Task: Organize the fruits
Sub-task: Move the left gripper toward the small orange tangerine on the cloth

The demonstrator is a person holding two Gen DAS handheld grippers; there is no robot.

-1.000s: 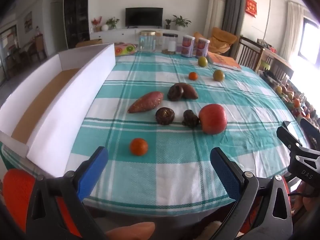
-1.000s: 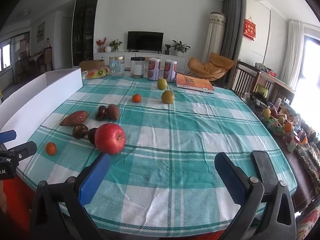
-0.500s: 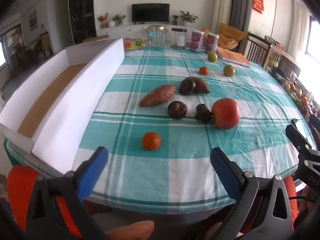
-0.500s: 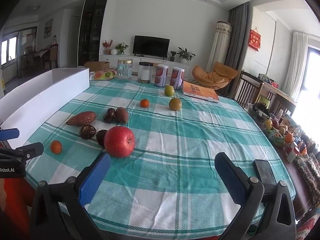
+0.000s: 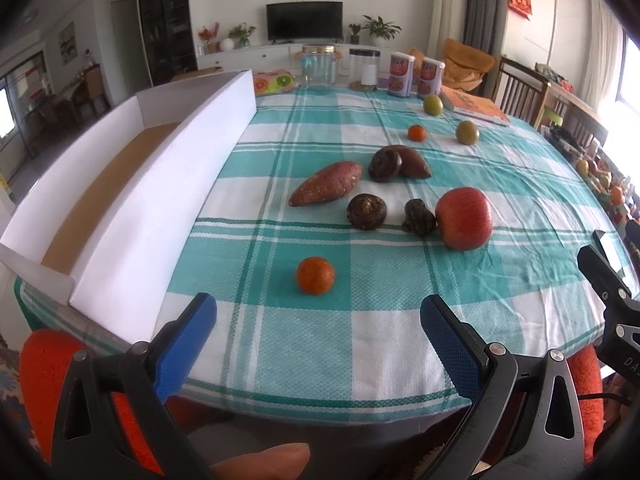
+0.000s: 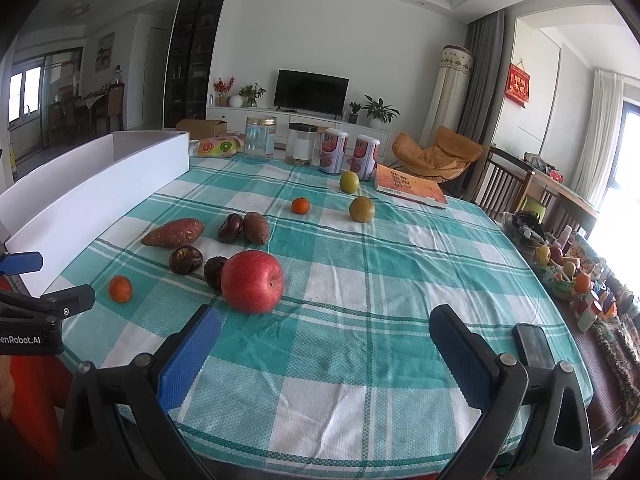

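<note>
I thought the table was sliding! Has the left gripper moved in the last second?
Yes. The left gripper has come forward and swung left: the small orange and white box now sit nearer and further right in its view.

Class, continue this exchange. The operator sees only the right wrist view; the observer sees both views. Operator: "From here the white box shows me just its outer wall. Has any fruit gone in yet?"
Observer: No. The left wrist view looks into the white box: the part of its brown floor that shows is bare, with no fruit.
Operator: I see only a bit of the left gripper. Are its jaws open?
Observer: Yes. The left gripper has its jaws wide apart with nothing between them.
Operator: What is it facing?
Observer: The nearest small orange lies on the cloth just ahead, roughly centred between the jaws.
</note>
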